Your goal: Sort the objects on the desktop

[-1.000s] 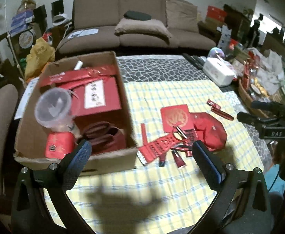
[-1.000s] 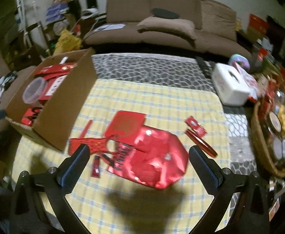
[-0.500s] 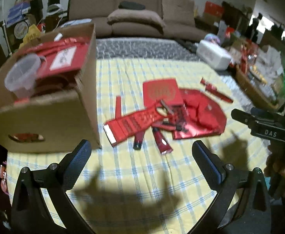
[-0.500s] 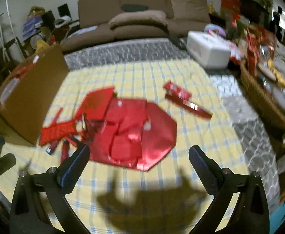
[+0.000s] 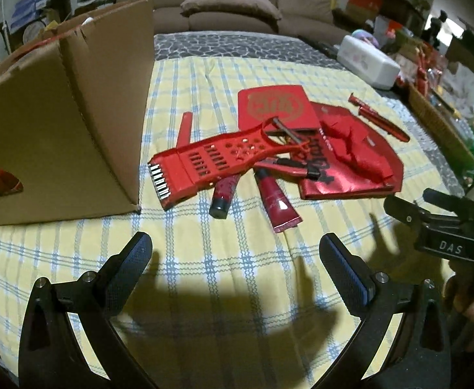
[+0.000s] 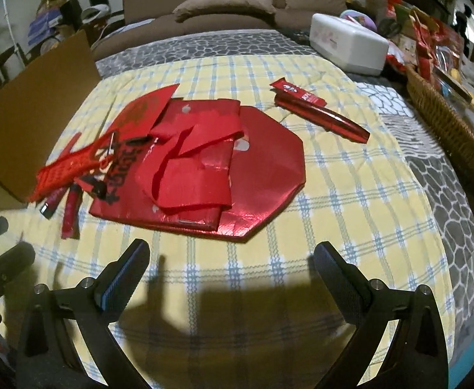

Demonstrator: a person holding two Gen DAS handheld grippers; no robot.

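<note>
A pile of red items lies on the yellow checked cloth: a red grater (image 5: pixel 211 162), two red tubes (image 5: pixel 277 201), a red envelope (image 5: pixel 274 107) and a flat red foil bag (image 6: pixel 237 168). A red pen-like tube (image 6: pixel 327 113) lies apart to the right. The cardboard box (image 5: pixel 58 123) stands at the left. My left gripper (image 5: pixel 237 259) is open and empty, low over the cloth in front of the tubes. My right gripper (image 6: pixel 232 265) is open and empty, just in front of the foil bag.
A white case (image 6: pixel 350 45) sits at the far right of the table. A wicker basket (image 6: pixel 447 123) full of items runs along the right edge. A brown sofa (image 6: pixel 224 6) stands behind. Grey patterned cloth (image 6: pixel 204 45) covers the far part.
Both grippers have dropped lower and moved closer to the red pile. The box is now seen from the side, its contents hidden. Both stay open.
</note>
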